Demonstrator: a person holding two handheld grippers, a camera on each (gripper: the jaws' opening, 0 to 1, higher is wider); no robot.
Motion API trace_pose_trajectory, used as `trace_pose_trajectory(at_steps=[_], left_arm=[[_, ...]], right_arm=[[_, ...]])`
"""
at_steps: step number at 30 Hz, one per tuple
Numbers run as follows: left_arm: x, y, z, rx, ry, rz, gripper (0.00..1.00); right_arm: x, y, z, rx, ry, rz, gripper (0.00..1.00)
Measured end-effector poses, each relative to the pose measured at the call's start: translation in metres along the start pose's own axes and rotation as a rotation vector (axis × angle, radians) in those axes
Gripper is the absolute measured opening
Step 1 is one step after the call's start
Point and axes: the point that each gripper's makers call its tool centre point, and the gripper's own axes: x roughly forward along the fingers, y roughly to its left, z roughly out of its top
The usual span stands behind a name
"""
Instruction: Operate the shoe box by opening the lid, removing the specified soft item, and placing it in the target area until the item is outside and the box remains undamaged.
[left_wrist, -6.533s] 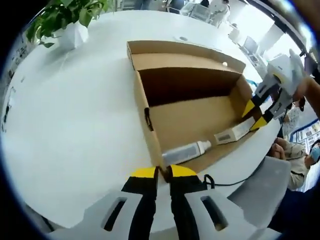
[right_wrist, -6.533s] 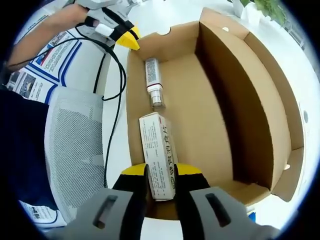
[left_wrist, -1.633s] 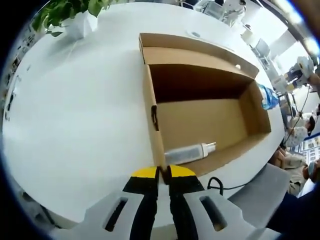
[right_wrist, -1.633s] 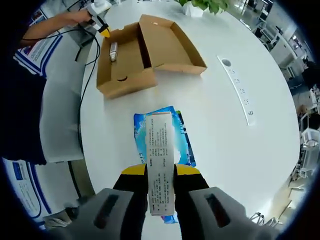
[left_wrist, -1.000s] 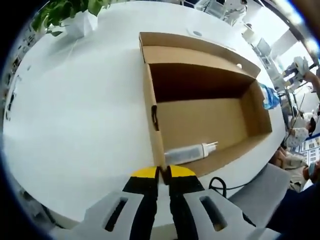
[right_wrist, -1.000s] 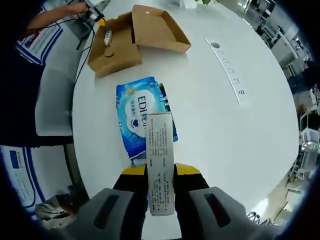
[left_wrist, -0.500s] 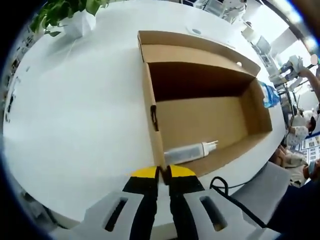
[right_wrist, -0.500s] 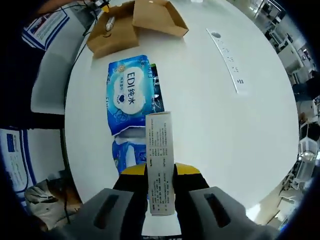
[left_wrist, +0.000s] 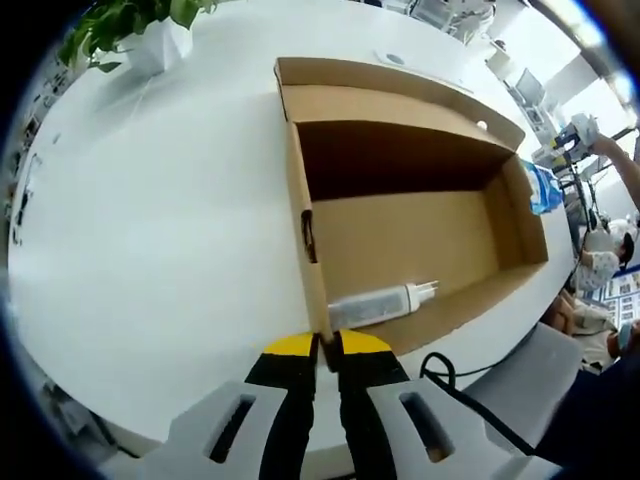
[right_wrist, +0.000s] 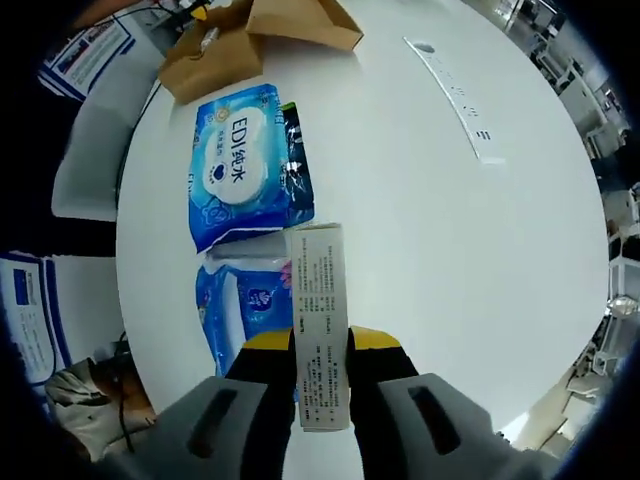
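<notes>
Right gripper (right_wrist: 320, 340) fingers clenched on a long white carton (right_wrist: 318, 320), held out over the white worktop (right_wrist: 450, 200) just beside two blue wipe packs (right_wrist: 245, 160), well apart from the shoe box (right_wrist: 215, 50) at the far edge. Left gripper (left_wrist: 320, 345) fingers pinched tight on the near corner of the shoe box (left_wrist: 400, 220) side wall, steadying it. Progress, my read: lid already open, carton already out of the box but not yet set down; a tube (left_wrist: 380, 303) lies inside along the near wall, so more may remain. Box looks undamaged. Hard to tell: carton print unreadable, lower wipe pack partly covered by the carton, and whether the wipes mark the target area.
</notes>
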Motion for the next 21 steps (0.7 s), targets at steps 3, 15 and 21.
trace_pose_trajectory(at_steps=[3,15,21], left_arm=[[0.0,0.0,0.0,0.003,0.002,0.002,0.04],[0.002,0.001,0.0,0.001,0.006,0.004,0.04],[0.002,0.0,0.0,0.011,0.012,0.011,0.04]], right_arm=[[0.005,-0.004,-0.002,-0.001,-0.002,0.003,0.17],[0.021,-0.01,-0.01,0.014,-0.013,0.007,0.17],[0.025,-0.006,-0.011,0.005,-0.01,0.004,0.17]])
